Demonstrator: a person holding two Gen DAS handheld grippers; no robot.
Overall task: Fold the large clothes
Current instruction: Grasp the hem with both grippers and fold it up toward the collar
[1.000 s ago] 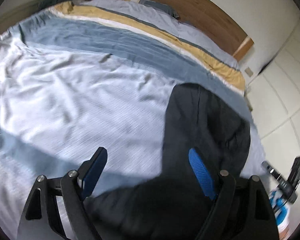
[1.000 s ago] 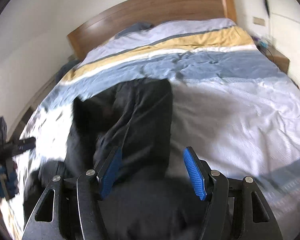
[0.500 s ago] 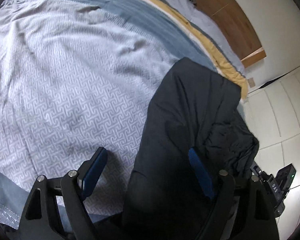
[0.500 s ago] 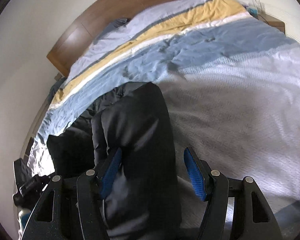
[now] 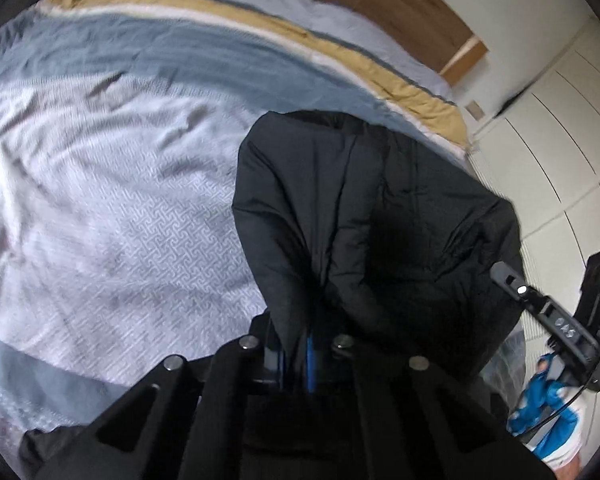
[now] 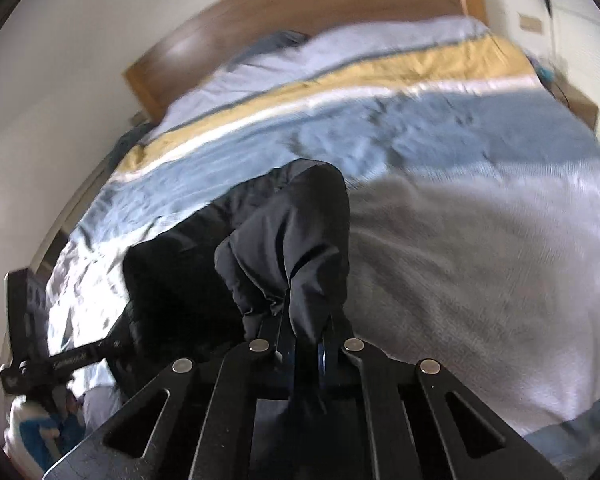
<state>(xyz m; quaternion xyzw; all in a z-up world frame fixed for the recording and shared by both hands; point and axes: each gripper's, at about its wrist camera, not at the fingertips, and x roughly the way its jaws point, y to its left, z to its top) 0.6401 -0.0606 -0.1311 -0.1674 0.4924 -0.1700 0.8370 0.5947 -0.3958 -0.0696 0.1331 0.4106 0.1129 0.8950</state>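
Note:
A large black garment (image 5: 364, 216) lies on the bed, bunched and stretching away from me. My left gripper (image 5: 296, 356) is shut on its near edge; the cloth is pinched between the blue pads. In the right wrist view the same black garment (image 6: 296, 240) rises in a fold from my right gripper (image 6: 306, 344), which is shut on another part of its near edge. The right gripper's body shows in the left wrist view (image 5: 556, 320) at the far right.
The bed has a pale blue patterned cover (image 5: 100, 216) with blue, white and yellow stripes (image 6: 340, 80) toward the wooden headboard (image 6: 300, 12). White wardrobe doors (image 5: 556, 128) stand beside the bed. A bedside table (image 6: 580, 100) is at the right.
Both grippers were open over the garment's near edge; now both have shut on the cloth, which bunches up from the jaws.

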